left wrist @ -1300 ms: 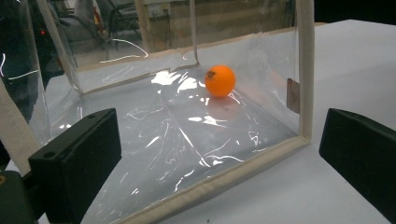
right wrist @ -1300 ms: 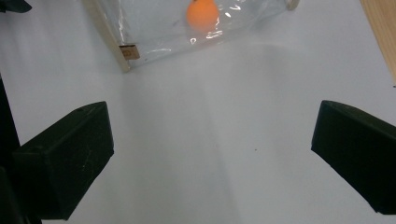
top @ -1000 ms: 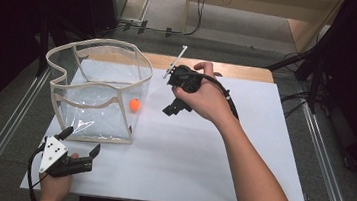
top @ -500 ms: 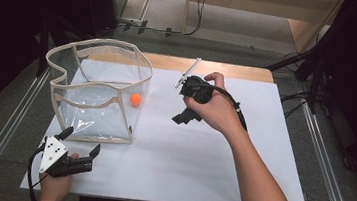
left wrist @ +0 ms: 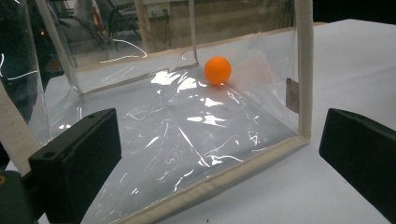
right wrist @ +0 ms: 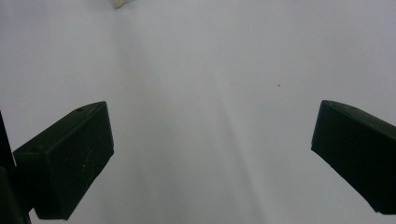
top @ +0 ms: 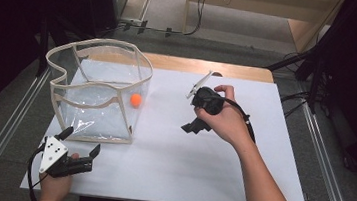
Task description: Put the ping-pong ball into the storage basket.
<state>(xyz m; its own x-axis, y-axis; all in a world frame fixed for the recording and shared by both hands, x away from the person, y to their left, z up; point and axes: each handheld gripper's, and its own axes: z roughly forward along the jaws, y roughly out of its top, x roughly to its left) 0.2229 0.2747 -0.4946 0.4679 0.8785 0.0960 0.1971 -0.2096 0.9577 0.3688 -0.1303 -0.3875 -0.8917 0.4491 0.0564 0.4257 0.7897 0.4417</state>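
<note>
An orange ball rests inside the clear bin, beyond the released left hand-held gripper; the right hand-held gripper, jaws spread, hovers apart.

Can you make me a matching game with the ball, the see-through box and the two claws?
Things:
1. orange ball
2. see-through box
3. left claw
4. right claw

Places and states:
A. held above the white mat, right of the box, wide open
B. lying inside the box
C. standing at the mat's far left corner, open at the top
D. low at the mat's near left corner, open, pointing at the box

Pairs: 1-B, 2-C, 3-D, 4-A
</note>
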